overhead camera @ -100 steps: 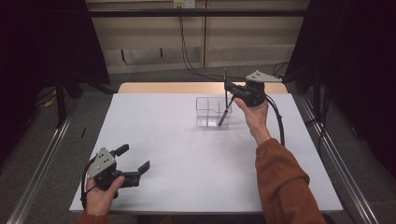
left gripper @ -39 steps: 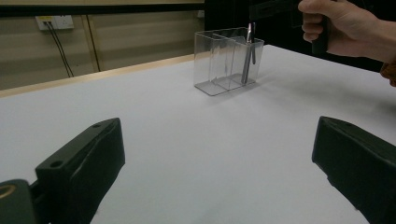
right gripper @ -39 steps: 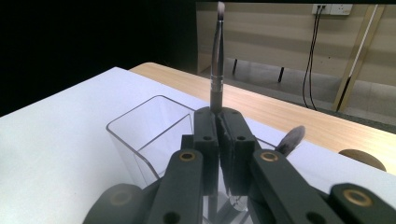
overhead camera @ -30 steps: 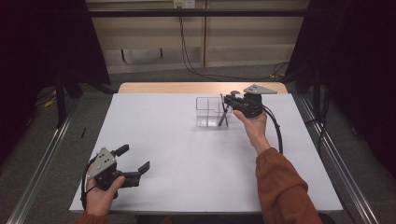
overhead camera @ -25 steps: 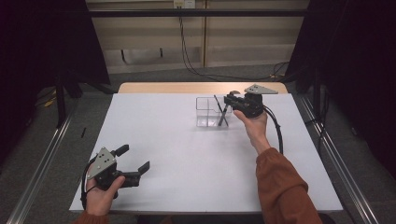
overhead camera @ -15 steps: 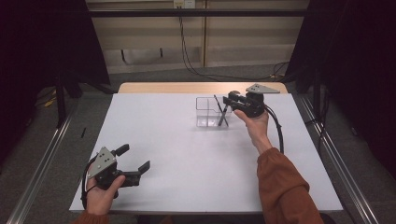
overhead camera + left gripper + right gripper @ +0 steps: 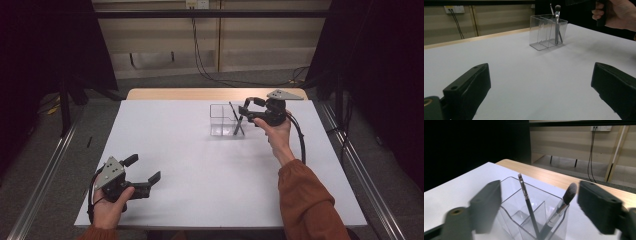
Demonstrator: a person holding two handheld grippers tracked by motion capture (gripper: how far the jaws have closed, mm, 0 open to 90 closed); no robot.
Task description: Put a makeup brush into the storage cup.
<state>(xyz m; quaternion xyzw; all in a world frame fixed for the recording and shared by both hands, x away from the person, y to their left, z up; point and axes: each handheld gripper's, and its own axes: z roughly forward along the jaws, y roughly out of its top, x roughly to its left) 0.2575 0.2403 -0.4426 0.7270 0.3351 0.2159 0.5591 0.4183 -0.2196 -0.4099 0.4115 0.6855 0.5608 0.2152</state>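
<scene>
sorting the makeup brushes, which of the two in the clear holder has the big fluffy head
The brush leaning right, near the holder's corner: its head is rounded and bushy. The other brush ends in a small flat tip.

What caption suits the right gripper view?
Open right gripper above clear organizer holding two makeup brushes.

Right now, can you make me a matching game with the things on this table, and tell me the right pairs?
Things:
1. clear holder
2. fluffy brush
3. left gripper
4. right gripper

Places or states:
A. near the front edge of the table, jaws open, nothing between them
B. standing in the holder, bristles up
C. at the far side of the white table
D. beside the holder, jaws just opened

Pairs: 1-C, 2-B, 3-A, 4-D
</scene>
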